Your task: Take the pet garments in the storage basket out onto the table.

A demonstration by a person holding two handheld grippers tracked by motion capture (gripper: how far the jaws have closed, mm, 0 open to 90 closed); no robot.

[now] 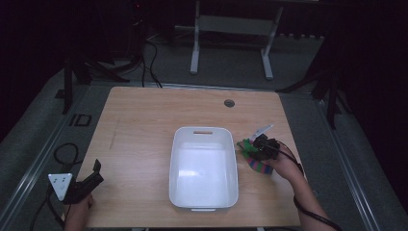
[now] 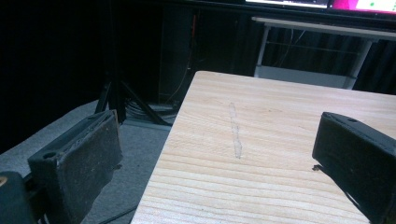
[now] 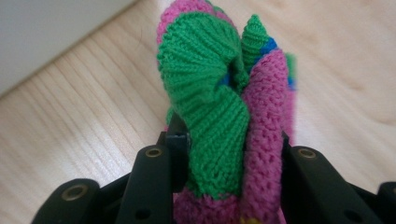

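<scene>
- The knitted sock [image 3: 224, 121], a bunched piece in green and magenta with flecks of blue, is pinched between the two black jaws of the right gripper [image 3: 229, 154]; its ribbed green cuff folds outward over the jaws and the coarser magenta part stands up beside it.
- In the high view the sock [image 1: 254, 161] sits on the table just to the right of the bin's right wall, under the right gripper [image 1: 263, 147], with striped fabric showing beneath the hand.
- The right gripper's jaws are clenched on the sock, fabric packed in the gap between them.
- The white plastic bin [image 1: 179, 159], rectangular with rounded corners and a slot handle at its far end, stands mid-table; its smooth floor is bare, nothing inside.
- The bin's pale wall [image 3: 51, 32] shows at the upper left of the right gripper view, close to the sock but apart from it.
- The left gripper [image 1: 86, 183] lies at the table's near left corner, well apart from bin and sock; its jaws stand wide apart, gripping nothing, with rough dark pads [image 2: 88, 158].
- The wooden table [image 1: 139, 115] is light, straight-grained, with a faint pale streak [image 2: 236, 133] on it.
</scene>
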